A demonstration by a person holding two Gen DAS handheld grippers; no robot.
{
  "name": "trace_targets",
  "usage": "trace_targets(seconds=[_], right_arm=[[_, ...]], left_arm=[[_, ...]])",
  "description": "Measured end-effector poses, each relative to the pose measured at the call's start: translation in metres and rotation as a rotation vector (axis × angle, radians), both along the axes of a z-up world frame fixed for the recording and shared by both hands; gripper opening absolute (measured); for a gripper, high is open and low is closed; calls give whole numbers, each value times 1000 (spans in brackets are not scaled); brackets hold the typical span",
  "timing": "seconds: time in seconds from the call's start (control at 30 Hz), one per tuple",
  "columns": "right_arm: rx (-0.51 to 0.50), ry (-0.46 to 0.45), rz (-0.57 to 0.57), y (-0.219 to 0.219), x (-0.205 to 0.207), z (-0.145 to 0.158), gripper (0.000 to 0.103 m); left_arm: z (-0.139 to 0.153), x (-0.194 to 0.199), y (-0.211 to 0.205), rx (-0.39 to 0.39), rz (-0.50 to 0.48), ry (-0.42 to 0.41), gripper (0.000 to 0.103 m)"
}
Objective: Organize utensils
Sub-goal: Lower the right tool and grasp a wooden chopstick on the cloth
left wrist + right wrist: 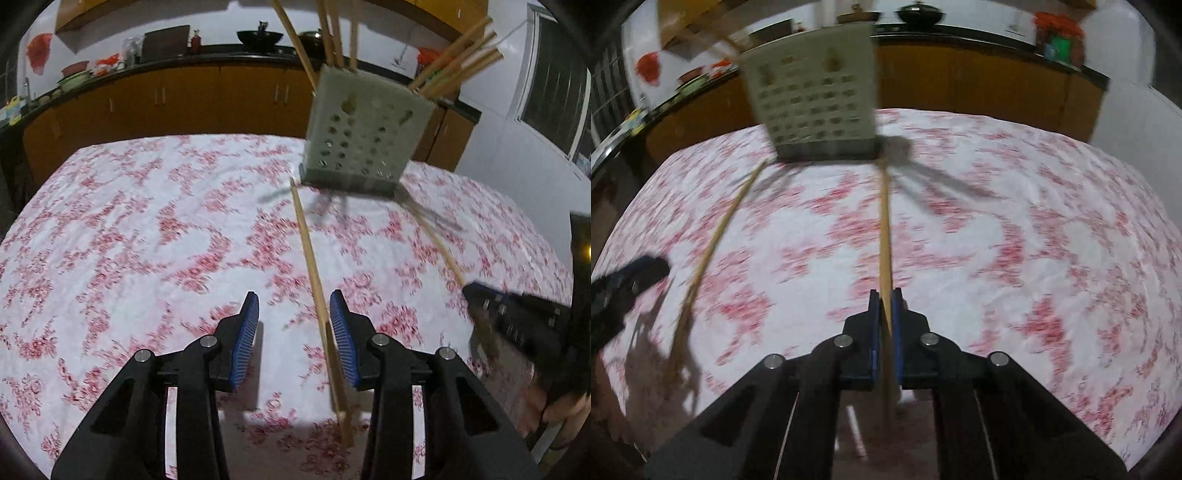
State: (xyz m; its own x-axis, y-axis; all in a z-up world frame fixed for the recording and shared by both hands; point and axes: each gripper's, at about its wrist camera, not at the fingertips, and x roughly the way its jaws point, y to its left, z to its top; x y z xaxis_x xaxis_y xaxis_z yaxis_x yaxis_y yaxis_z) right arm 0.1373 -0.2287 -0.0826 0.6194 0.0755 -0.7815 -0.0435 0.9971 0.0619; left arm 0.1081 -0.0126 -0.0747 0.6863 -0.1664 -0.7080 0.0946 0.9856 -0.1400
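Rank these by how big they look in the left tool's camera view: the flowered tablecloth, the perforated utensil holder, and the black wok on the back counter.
1. Flowered tablecloth, filling most of the view.
2. Perforated utensil holder.
3. Black wok, smallest, though it sits far back on the counter, so distance shrinks it and its real size is unsure.

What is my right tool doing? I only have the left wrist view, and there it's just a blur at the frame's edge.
Observer: The right tool is shut on a chopstick, with a blue pad pressed against each side of it.
Operator: Is it holding the chopstick by the very end?
Observer: No, partway along. A length of the chopstick runs on behind the pads, back toward the camera.
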Motion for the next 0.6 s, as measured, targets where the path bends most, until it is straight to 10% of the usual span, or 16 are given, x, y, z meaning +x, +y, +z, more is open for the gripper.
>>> trace_targets(seconds=[0.3,0.6], right_arm=[[13,1,-76,-36,5,-1,8],[11,-8,-17,-23,5,-1,8]], left_arm=[[-16,2,-17,38,-43,58,35],[-17,14,-12,95,-19,56,8]])
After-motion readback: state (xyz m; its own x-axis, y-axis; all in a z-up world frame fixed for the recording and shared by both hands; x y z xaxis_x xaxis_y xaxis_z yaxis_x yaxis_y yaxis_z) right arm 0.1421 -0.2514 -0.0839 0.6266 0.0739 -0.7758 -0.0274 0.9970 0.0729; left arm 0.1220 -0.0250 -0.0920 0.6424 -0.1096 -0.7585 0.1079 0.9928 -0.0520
